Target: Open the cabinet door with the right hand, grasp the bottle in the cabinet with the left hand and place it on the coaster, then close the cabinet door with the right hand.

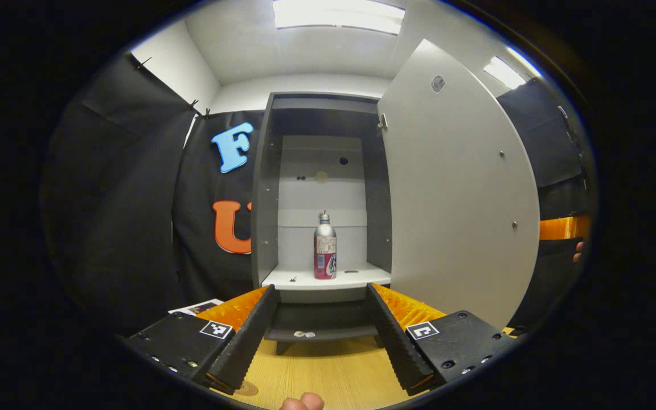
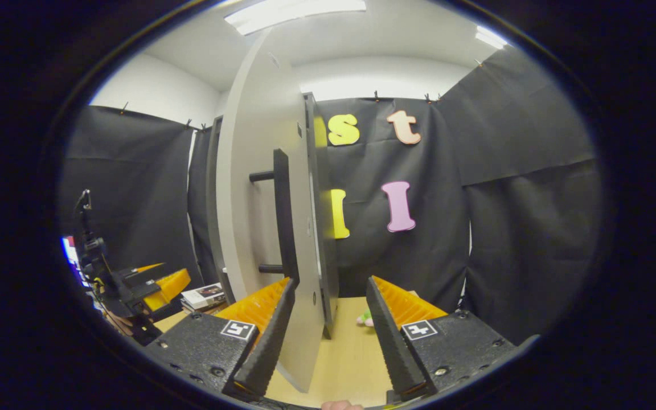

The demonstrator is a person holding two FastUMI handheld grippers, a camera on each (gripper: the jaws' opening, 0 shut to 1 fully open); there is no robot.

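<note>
One bottle point(image 1: 324, 246), open cabinet point(image 1: 265, 193) shelf

We've got a light wooden table point(image 1: 328, 370) underneath, a stack of books point(image 2: 204, 296) off to the side, ceiling light panels point(image 1: 338, 14) overhead, some small green toy point(image 2: 365, 318) lying way back.

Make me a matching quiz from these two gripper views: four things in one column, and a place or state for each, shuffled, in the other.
Things:
1. silver bottle with red label
2. grey cabinet door
3. black bar handle
4. left gripper

Places or states:
A. swung open
B. upright on the white cabinet shelf
C. on the door's outer face
D. open, fingers apart, facing the cabinet

Pairs: 1-B, 2-A, 3-C, 4-D
</note>
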